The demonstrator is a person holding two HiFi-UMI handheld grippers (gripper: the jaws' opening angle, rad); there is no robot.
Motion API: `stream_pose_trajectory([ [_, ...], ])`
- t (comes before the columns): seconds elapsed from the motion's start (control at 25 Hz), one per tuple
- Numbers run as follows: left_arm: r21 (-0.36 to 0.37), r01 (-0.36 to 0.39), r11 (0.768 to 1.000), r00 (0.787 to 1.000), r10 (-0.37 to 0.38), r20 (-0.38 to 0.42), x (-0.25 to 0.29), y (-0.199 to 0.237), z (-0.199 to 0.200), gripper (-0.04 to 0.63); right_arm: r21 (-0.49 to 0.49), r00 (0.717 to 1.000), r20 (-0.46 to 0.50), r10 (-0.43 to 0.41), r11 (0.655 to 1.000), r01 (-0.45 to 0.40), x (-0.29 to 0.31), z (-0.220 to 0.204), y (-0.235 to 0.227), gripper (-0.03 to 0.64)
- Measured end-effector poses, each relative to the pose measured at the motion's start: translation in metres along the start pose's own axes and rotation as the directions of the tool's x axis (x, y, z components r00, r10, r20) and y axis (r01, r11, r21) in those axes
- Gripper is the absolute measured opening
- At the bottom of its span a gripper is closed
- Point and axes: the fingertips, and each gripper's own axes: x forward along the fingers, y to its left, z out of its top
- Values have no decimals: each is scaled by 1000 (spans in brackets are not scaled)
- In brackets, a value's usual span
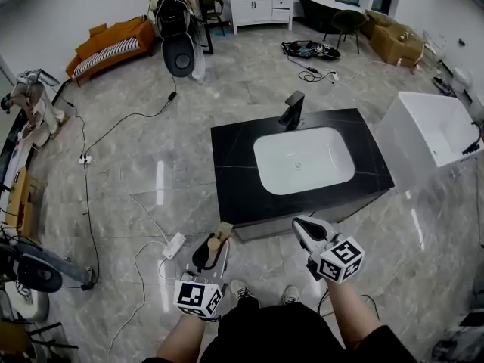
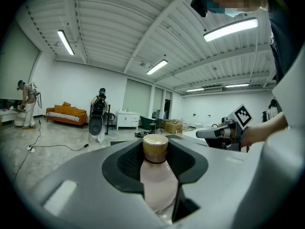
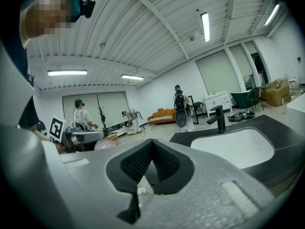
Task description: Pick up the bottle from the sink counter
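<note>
The bottle [image 2: 156, 178] sits between the jaws of the left claw [image 1: 209, 252], gripped by its pads, with the tan cap [image 2: 155, 146] poking out past the tips. It hangs over the floor [image 1: 151, 180], off the black counter [image 1: 234, 174], which lies ahead and to the right of that claw. The right claw [image 3: 151, 157] is clenched on nothing, jaw tips together, with the white basin [image 3: 233, 147] ahead to its right.

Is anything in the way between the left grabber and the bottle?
No, nothing visible is in the way. The bottle is already between the jaws of the left gripper, which grip it, cap pointing forward. It is held in the air, off the sink counter.
</note>
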Motion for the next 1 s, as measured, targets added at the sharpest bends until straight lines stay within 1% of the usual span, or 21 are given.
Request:
stream_pose_trajectory([
  [0.32, -9, -49, 999, 999, 49, 2, -5, -49, -6, 141, -7, 999, 3, 47, 999, -47, -39, 1, -14, 2],
  [0.52, -9, -65, 998, 998, 65, 12, -6, -75, -6, 141, -14, 998, 6, 63, 998, -63, -60, 2, -23, 2],
  [0.72, -23, -74, 997, 997, 75, 15, -5, -95, -9, 141, -12, 997, 18, 77, 997, -77, -76, 1, -29, 0],
  [1.0, -29, -88, 996, 996, 89, 11, -11, -116, -15, 141, -14, 995, -1, 101, 995, -101, -89, -7, -30, 1],
])
